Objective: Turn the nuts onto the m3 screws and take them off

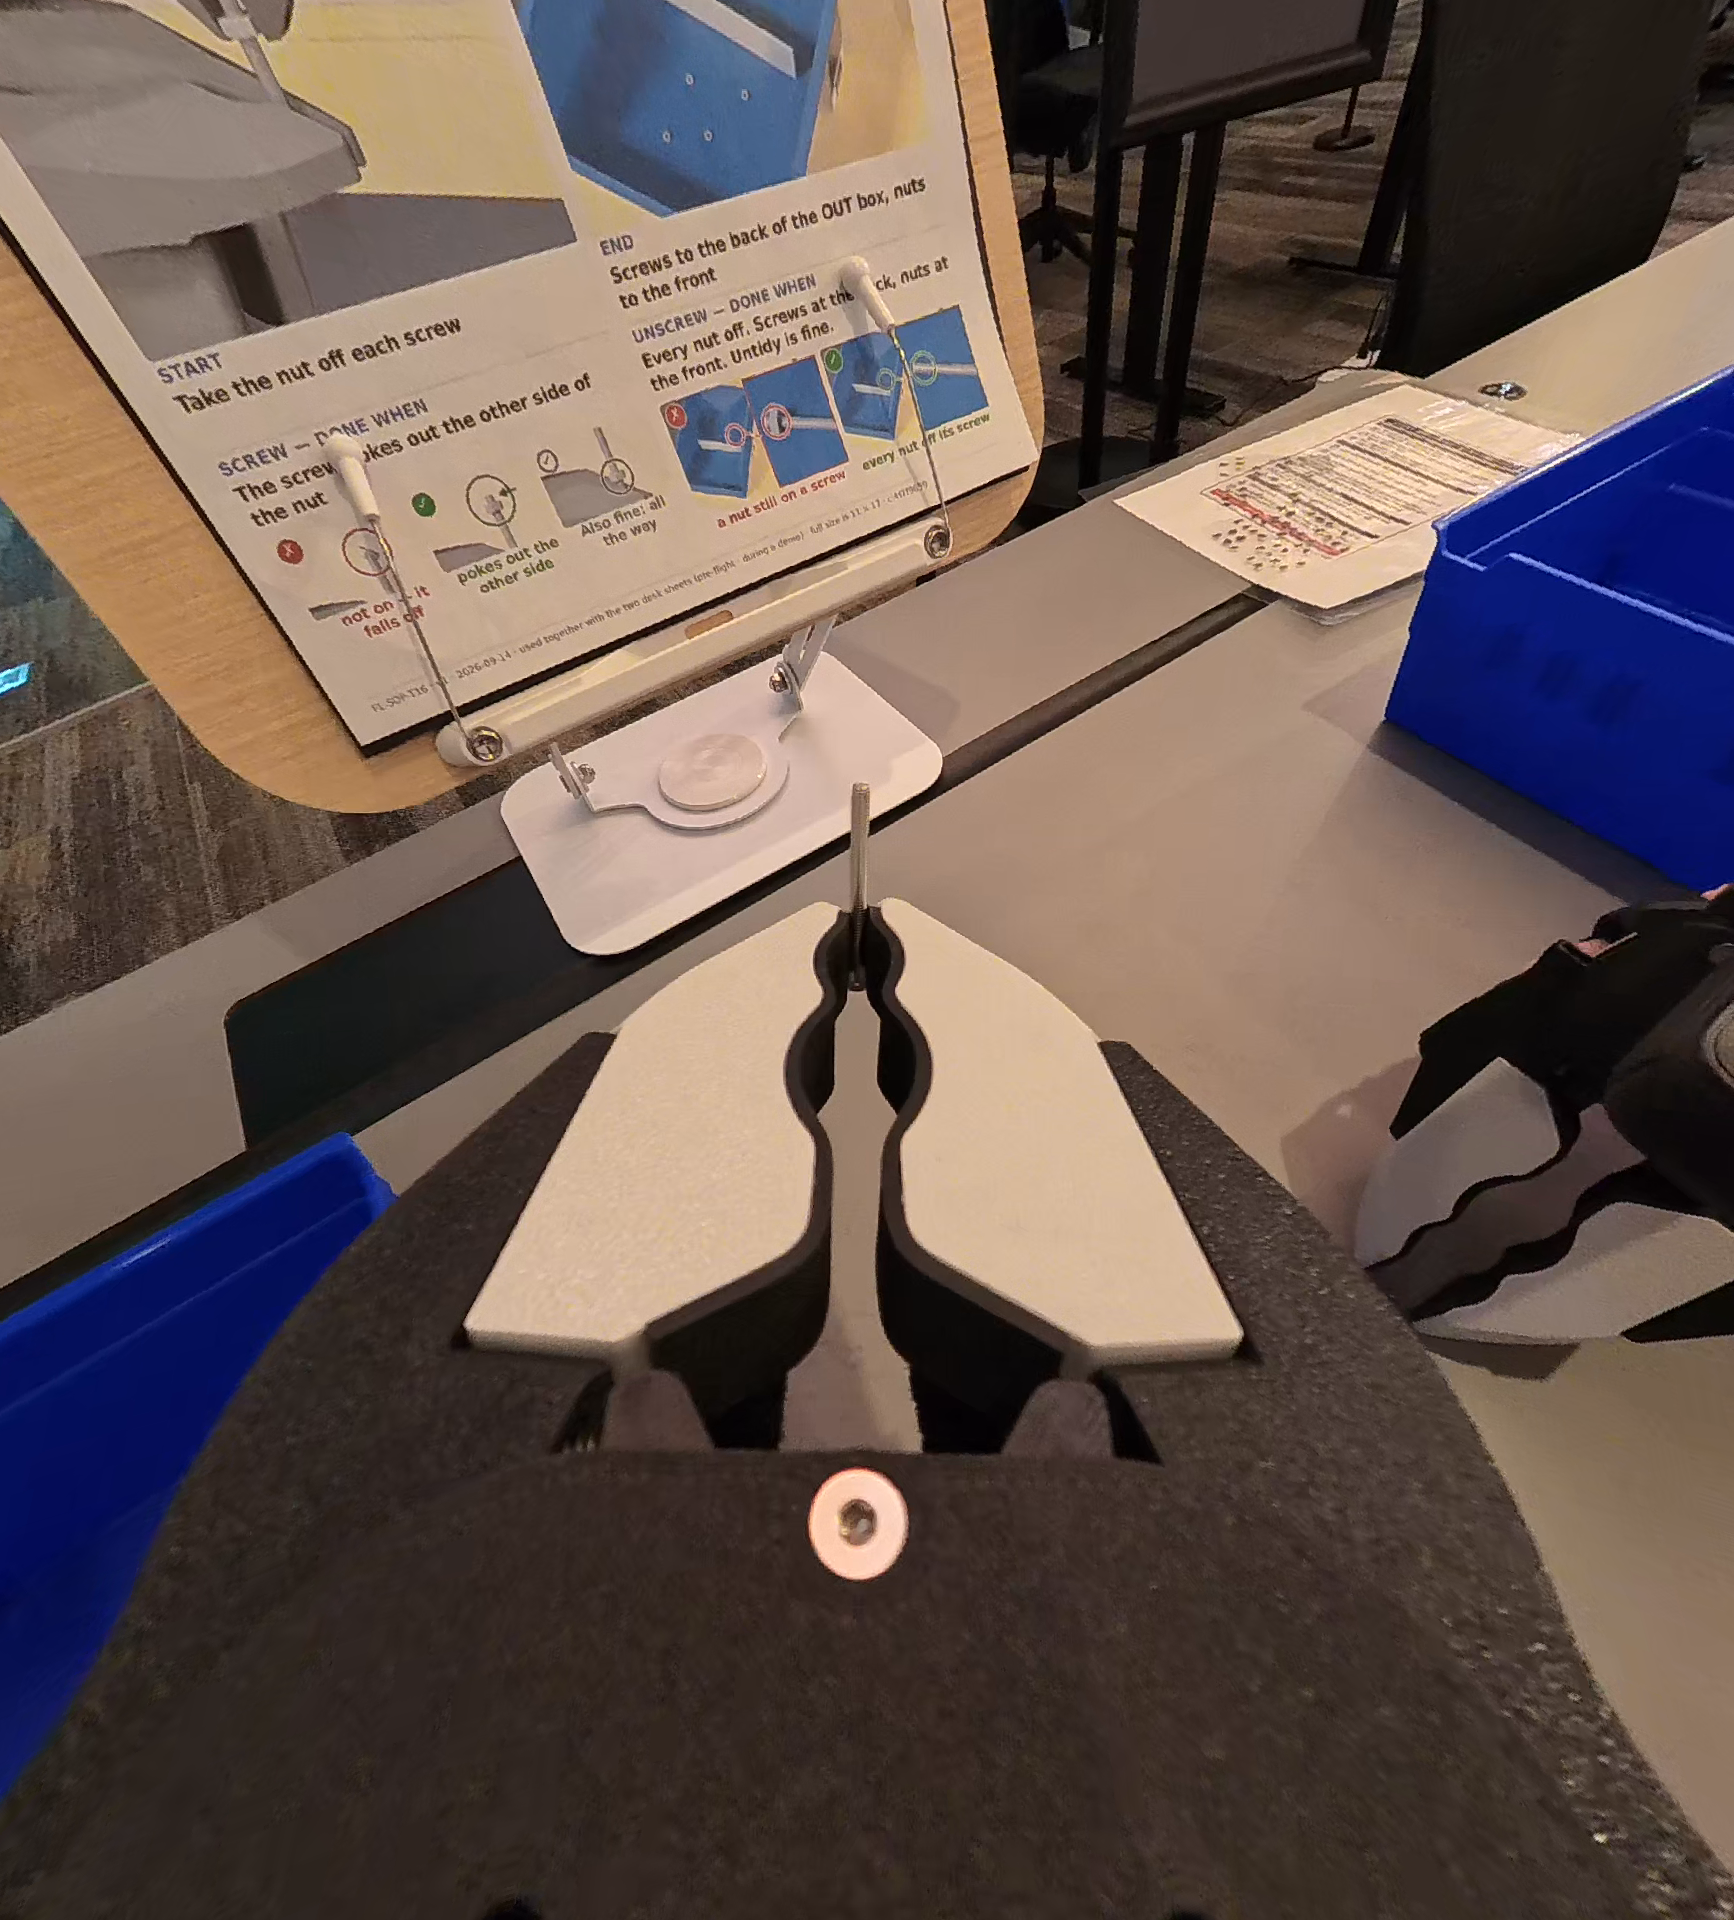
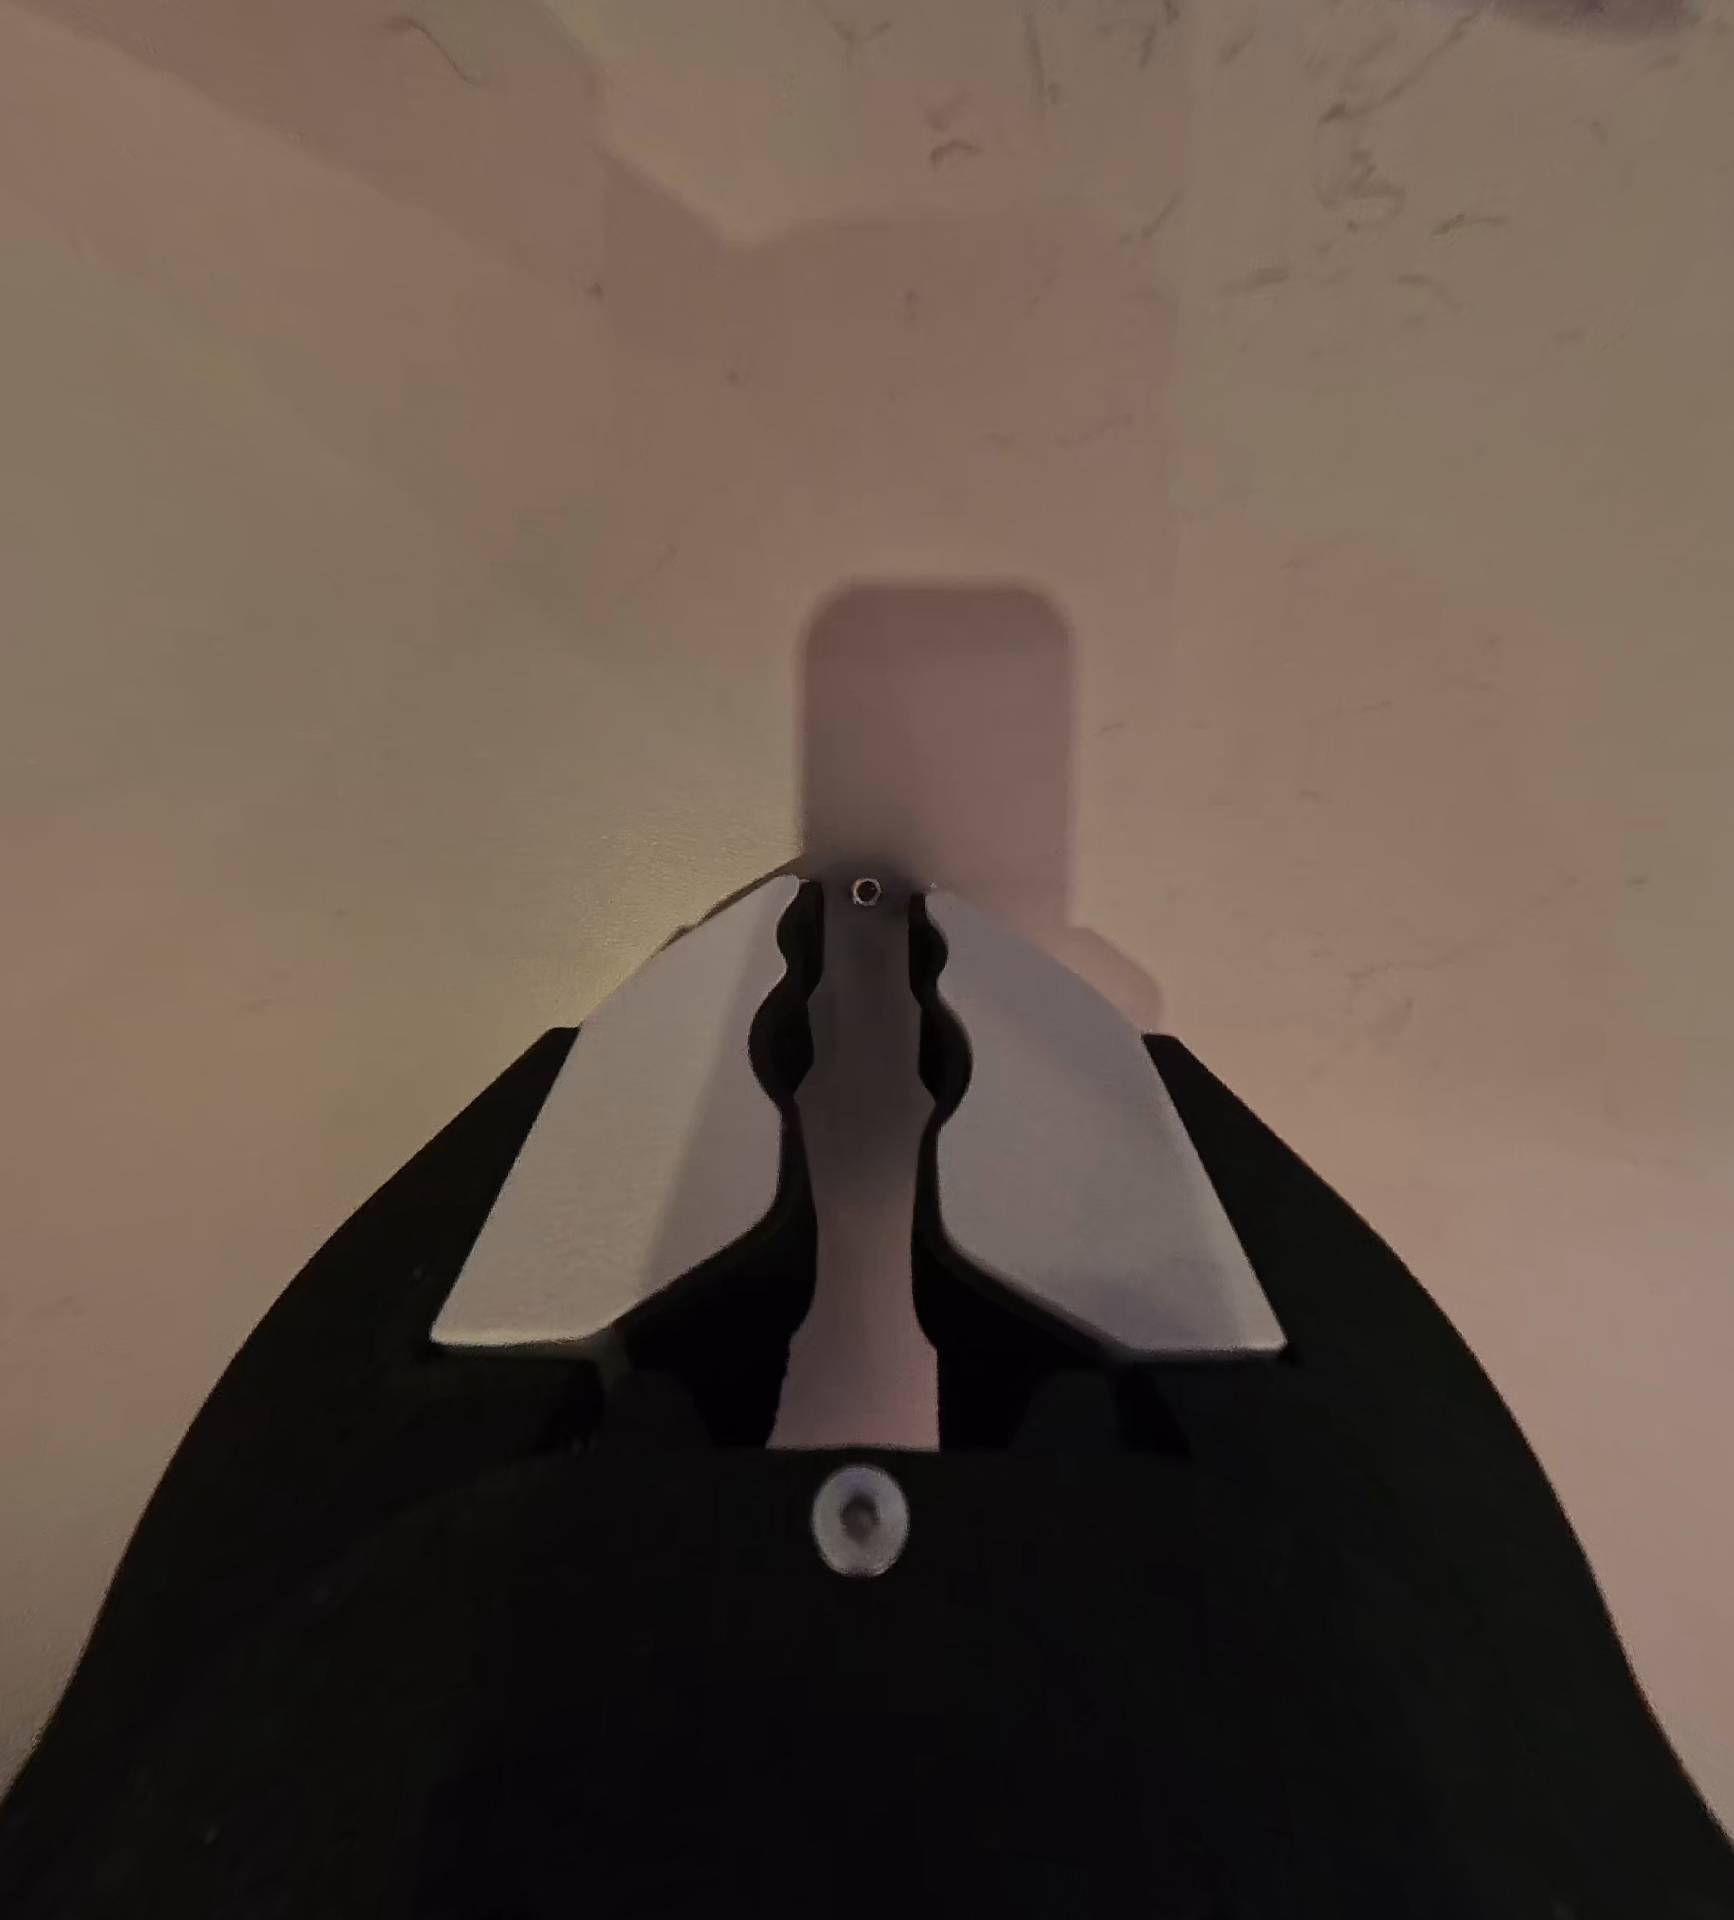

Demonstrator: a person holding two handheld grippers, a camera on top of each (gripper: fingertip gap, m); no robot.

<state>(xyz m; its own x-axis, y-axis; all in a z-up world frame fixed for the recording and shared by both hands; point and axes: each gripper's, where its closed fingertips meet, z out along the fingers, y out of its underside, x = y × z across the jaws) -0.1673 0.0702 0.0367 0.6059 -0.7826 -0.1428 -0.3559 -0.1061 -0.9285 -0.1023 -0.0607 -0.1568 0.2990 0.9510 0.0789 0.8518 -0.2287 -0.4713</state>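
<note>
I count one screw (image 1: 859,852), pinched upright in my left hand-held gripper (image 1: 858,940), and two blue bins (image 1: 1611,665) on the counter (image 1: 1206,852). Only my right view shows the single nut (image 2: 865,890), lying on the counter between the slightly parted tips of the right hand-held gripper (image 2: 865,896).

My left gripper (image 1: 858,935) has its fingers (image 1: 697,1122) pinched on a thin screw (image 1: 859,852) standing upright over the grey tabletop (image 1: 1206,831). I see the right gripper (image 1: 1528,1236) low at the right, a blue bin (image 1: 1621,644) behind it, an instruction board (image 1: 489,343) ahead
</note>
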